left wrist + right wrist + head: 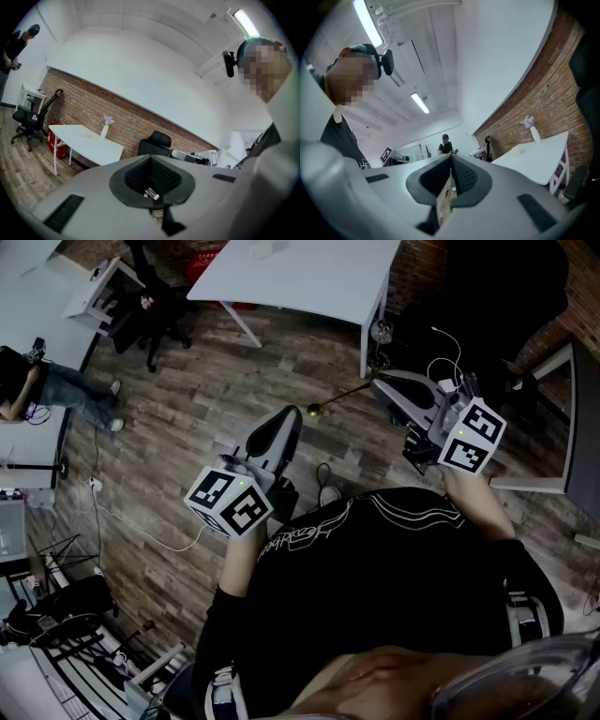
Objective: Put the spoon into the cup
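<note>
Neither a cup nor a sure spoon shows in any view. In the head view my left gripper and right gripper are held out at waist height over the wood floor, well short of the white table. Both stand shut, and the jaws meet along a seam in the left gripper view and the right gripper view. A thin gold rod with a rounded end lies just off the right gripper's tip. I cannot tell whether it is the spoon, or whether it is held or lies on the floor.
A black office chair stands left of the table, and a seated person is at the far left. A dark chair fills the upper right. A white cable runs over the floor. A vase stands on the table by the brick wall.
</note>
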Tool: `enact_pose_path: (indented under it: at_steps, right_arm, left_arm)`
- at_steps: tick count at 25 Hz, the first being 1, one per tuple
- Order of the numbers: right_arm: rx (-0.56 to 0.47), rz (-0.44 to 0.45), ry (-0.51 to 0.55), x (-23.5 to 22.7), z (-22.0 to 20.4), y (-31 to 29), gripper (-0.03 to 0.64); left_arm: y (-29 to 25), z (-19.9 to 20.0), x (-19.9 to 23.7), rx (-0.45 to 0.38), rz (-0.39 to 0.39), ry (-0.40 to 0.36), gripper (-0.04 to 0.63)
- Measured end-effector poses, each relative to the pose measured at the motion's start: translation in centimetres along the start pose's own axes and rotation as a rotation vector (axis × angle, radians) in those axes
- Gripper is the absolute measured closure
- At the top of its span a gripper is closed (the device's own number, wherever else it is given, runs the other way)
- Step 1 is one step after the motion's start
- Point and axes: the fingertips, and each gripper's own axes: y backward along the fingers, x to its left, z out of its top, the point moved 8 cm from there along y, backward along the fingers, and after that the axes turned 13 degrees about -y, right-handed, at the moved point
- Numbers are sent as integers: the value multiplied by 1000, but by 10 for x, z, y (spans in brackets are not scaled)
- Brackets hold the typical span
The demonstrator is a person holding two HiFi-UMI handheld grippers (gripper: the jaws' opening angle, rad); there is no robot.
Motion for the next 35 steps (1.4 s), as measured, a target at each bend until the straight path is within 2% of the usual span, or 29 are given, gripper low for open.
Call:
enact_pose_path:
  at_steps: [14,20,27,35]
  right_arm:
    - [8,33,40,1,-3,16,617]
    - [8,28,28,-5,-2,-1,617]
    - [11,-15,2,-32,-3,-32,617]
    - [2,-78,-40,-98,13,-103,617]
  left_arm:
    - [1,-10,-23,-26,24,-43,591]
    - [4,-10,-9,-45,32,-37,591]
    - [-10,-14,37,-40,19,-3,591]
    - [-51,-3,136,-3,2,49,591]
